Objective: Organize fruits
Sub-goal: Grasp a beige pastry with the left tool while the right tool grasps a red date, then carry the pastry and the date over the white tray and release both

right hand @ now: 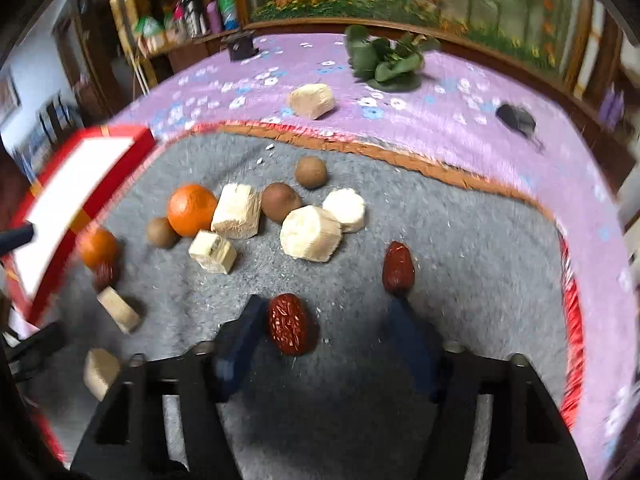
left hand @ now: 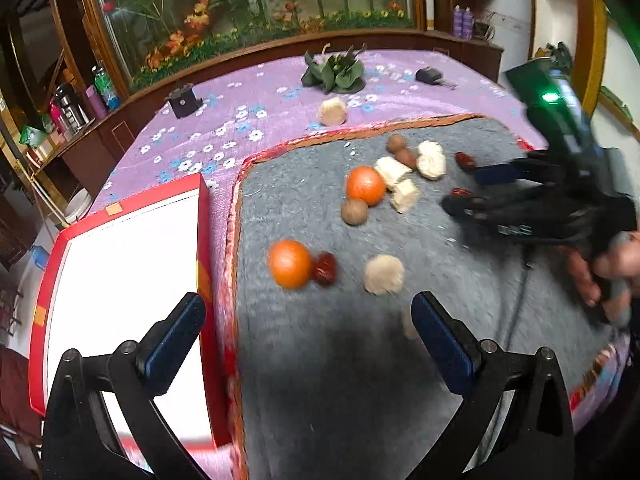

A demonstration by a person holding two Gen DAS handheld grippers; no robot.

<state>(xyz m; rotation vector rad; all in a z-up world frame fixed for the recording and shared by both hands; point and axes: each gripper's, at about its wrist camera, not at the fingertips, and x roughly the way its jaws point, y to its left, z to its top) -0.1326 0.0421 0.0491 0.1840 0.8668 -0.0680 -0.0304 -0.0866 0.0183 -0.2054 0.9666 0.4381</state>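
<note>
- Right gripper: jaws spread wide, nothing held. A wrinkled red date lies on the grey mat between the fingers, just beside the left finger and apart from the right one. Judged to be lined up for a pinch on that date, low over the mat.
- A second red date lies at 12 o'clock of the right finger, close to its tip; closing could nudge it.
- Left gripper: jaws likewise released, empty, held above the near edge of the mat. Judged to be waiting its turn.
- At 12 o'clock from the left gripper: an orange touching a third date, with a pale cylindrical chunk at 1 o'clock.
- Further out: a second orange, brown round fruits, possibly longans, and more pale chunks, clustered loosely; unsorted as yet.
- Red-rimmed white box sits at 10 o'clock of the left gripper, hard against the mat's edge; inside washed out by glare. Probable destination, placed within easy reach.
- One pale chunk lies off the mat on the purple floral cloth.
</note>
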